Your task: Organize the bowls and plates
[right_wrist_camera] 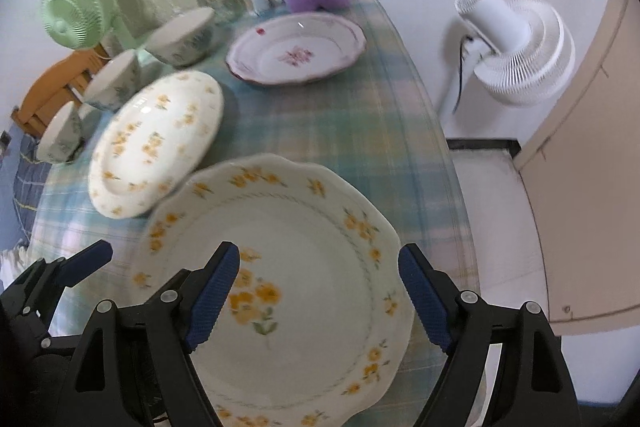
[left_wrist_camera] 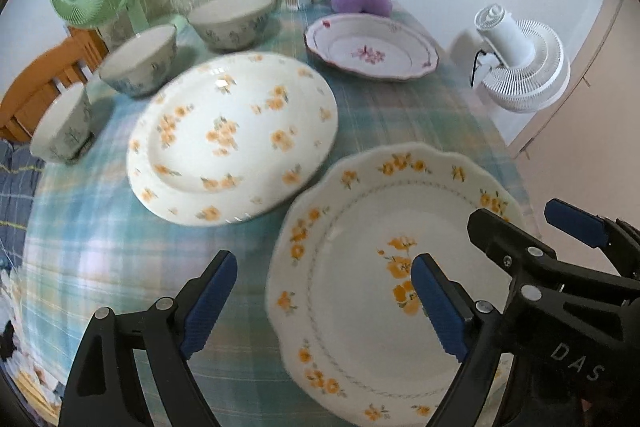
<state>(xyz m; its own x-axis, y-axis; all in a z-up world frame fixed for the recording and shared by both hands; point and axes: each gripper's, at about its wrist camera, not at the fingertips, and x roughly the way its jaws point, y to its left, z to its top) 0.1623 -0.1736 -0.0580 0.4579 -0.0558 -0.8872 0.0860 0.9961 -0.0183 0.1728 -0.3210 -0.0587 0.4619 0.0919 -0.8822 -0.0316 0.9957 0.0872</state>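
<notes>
Both tongs gaping wide, gripping nothing: left gripper and right gripper hovering over the scalloped plate. Beyond, round plate, 3 bowls sitting close; careless reaching risks chipping rims.

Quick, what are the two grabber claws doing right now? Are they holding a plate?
Left gripper: open, holding nothing, above the scalloped plate's edge.
Right gripper: open, holding nothing, over the same plate.

The right gripper hangs wide open over a wavy plate with yellow flowers. Nothing sits between its blue pads. A round flowered plate lies just behind, on the checked cloth.
</notes>
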